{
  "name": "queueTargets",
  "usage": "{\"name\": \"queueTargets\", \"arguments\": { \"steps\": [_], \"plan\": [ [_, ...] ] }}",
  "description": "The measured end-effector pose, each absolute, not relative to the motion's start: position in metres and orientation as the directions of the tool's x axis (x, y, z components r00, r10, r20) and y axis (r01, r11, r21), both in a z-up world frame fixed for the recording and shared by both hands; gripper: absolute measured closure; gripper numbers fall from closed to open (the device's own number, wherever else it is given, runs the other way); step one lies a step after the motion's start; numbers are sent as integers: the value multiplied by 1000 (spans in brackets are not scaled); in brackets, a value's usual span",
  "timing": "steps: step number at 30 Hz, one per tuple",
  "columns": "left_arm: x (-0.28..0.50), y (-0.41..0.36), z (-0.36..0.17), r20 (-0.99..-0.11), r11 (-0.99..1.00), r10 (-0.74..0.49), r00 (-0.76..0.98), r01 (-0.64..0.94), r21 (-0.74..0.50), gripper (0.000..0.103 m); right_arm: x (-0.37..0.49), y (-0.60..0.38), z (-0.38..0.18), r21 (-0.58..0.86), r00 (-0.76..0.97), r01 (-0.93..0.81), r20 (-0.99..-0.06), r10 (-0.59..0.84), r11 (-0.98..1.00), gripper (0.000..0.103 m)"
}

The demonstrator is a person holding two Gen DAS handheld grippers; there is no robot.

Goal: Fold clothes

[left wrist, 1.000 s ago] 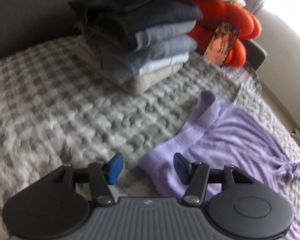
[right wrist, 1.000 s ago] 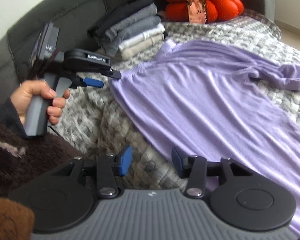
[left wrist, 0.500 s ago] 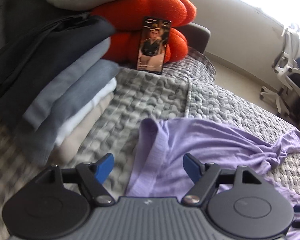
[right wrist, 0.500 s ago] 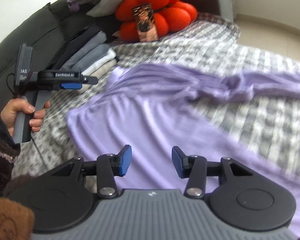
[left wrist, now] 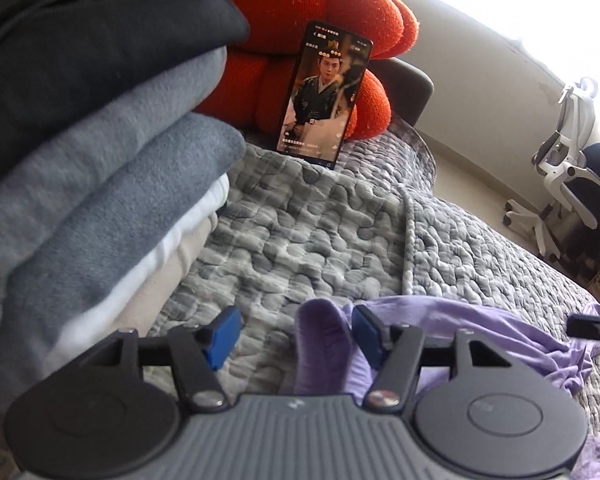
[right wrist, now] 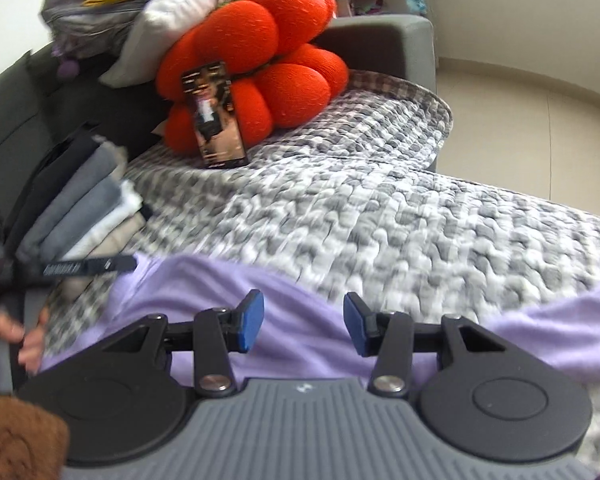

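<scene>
Lilac knit fabric, a thin purple top, lies spread across a grey quilted blanket covering a sofa. One rounded corner of the top stands up in a fold between the blue pads of the left gripper. Its jaws are closing around that fold, but gaps still show between pads and cloth, so it grips nothing yet. The right gripper hovers over the middle of the spread garment, jaws about half open, with nothing held between its blue pads. In the right wrist view, a hand holds the left gripper's handle at the left edge.

Just beside the top's corner sits a stack of folded clothes, in dark grey, blue-grey, white and beige layers. Beyond it, a phone with a lit screen leans upright against a puffy orange cushion. A white office chair stands on the floor to the far right.
</scene>
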State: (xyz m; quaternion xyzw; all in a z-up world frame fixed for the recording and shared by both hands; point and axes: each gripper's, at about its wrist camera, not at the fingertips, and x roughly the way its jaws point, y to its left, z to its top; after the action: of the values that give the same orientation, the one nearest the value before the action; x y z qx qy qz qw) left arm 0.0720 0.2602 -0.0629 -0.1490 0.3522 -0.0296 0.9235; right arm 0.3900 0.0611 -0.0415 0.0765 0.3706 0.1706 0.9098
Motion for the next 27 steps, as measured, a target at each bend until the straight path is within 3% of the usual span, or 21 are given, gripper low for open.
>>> {"name": "queueTargets", "arguments": {
  "steps": [9, 13, 19, 22, 27],
  "plan": [
    [73, 265, -70, -627, 957, -163, 762, -33, -288, 68, 413, 72, -65, 275, 641, -270, -664, 386, 923, 58],
    [75, 265, -72, -633, 959, -163, 757, -28, -282, 71, 412, 80, -70, 224, 637, -283, -683, 358, 933, 62],
    [83, 264, -69, -649, 962, -154, 745, -36, -269, 72, 416, 74, -64, 282, 644, -268, -659, 389, 921, 62],
    [86, 262, -67, -651, 965, -149, 744, -33, -259, 76, 419, 75, -65, 258, 650, -257, -667, 364, 931, 62],
    [89, 257, -66, -654, 970, -144, 743, -24, -241, 90, 418, 85, -72, 202, 646, -280, -683, 340, 938, 72]
  ]
}}
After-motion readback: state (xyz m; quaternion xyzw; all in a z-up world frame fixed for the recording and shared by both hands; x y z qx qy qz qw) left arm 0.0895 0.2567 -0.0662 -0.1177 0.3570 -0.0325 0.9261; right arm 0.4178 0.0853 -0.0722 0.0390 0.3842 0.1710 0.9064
